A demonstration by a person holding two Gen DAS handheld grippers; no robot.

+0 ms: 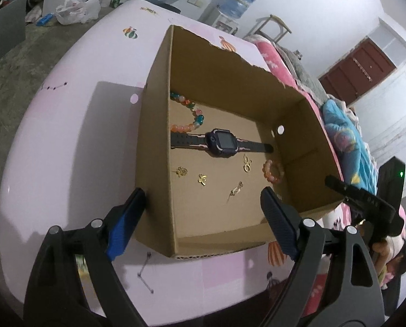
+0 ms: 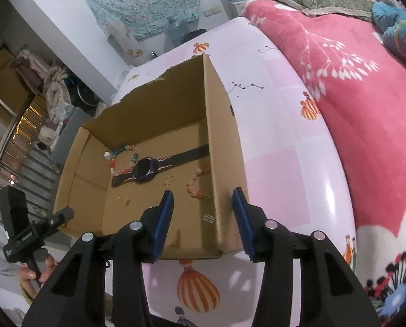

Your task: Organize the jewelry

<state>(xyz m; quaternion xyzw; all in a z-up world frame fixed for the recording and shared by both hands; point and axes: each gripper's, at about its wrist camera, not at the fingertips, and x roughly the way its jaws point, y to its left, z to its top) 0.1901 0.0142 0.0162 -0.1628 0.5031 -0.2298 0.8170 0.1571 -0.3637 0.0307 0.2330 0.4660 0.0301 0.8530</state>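
An open cardboard box (image 1: 159, 141) (image 2: 222, 147) sits on the pink patterned table. On its floor lie a dark watch (image 1: 222, 141) (image 2: 144, 170), a multicoloured bead bracelet (image 1: 189, 114) (image 2: 121, 155), an orange bead bracelet (image 1: 272, 171) (image 2: 196, 188) and several small gold pieces (image 1: 203, 179) (image 2: 168, 179). My left gripper (image 1: 203, 199) is open above the box's near corner, one finger outside the left wall and one over the floor. My right gripper (image 2: 203, 192) stands open astride the box's right wall and holds nothing.
The table (image 1: 66, 150) (image 2: 284, 163) carries a pink cloth with balloon prints. A bed with a pink blanket (image 2: 366, 109) runs along its far side. A white plastic bag (image 1: 77, 8) lies on the floor beyond, and a water dispenser (image 1: 235, 2) stands by the wall.
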